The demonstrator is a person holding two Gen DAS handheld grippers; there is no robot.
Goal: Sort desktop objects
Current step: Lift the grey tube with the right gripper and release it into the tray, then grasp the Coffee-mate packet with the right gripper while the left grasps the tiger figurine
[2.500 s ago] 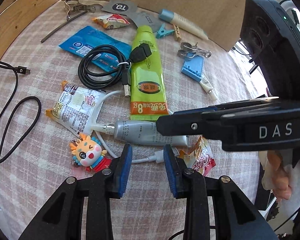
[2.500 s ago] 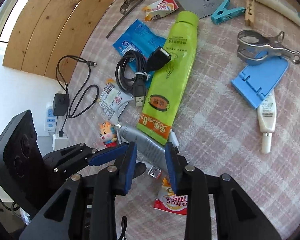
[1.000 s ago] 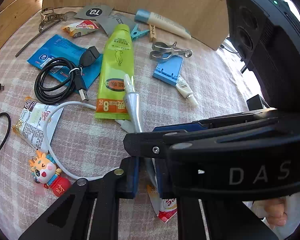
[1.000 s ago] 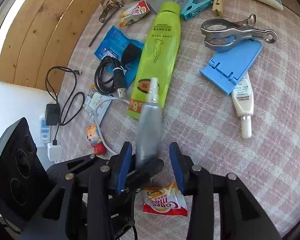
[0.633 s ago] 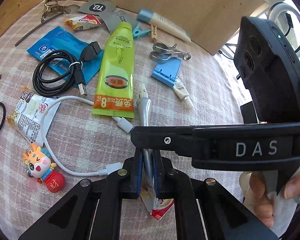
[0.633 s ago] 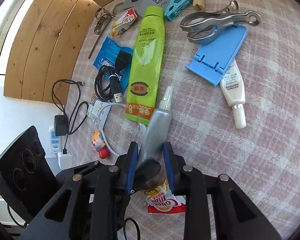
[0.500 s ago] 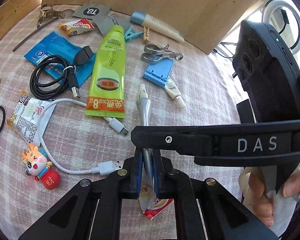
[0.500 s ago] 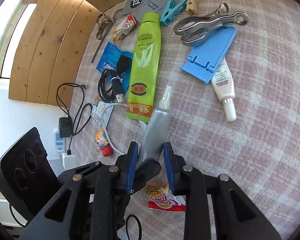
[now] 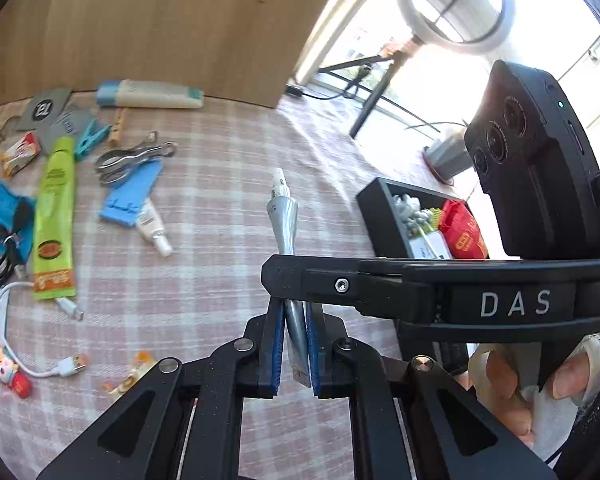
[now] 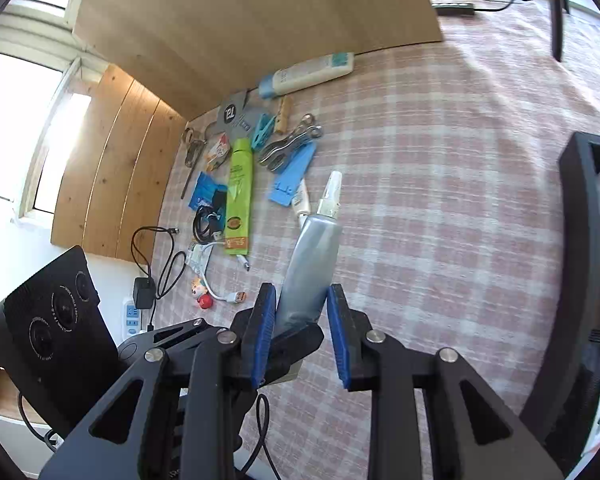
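Two tongs are seen at one grey tube (image 9: 286,224). The left tongs (image 9: 293,354) are clenched on the tube's flat tail end, blue pads pressed against both sides. The right tongs (image 10: 300,330) straddle the tube body higher up; whether both pads press on it cannot be told, as a gap shows at the right pad. The tube is held above the bench (image 10: 440,208), nozzle pointing away from both tongs. Ahead and to the right of the tongs, a broad stretch of bare checked cloth lies open as far as a black tray (image 9: 374,216), whose near rim stands close to the right tongs. Clutter is kept to the left: a green tube (image 9: 54,216), a blue stand (image 9: 132,196), a metal clip (image 9: 134,158) and white cable (image 9: 40,368). Beyond, the bench is bounded by a wooden board (image 9: 160,28).
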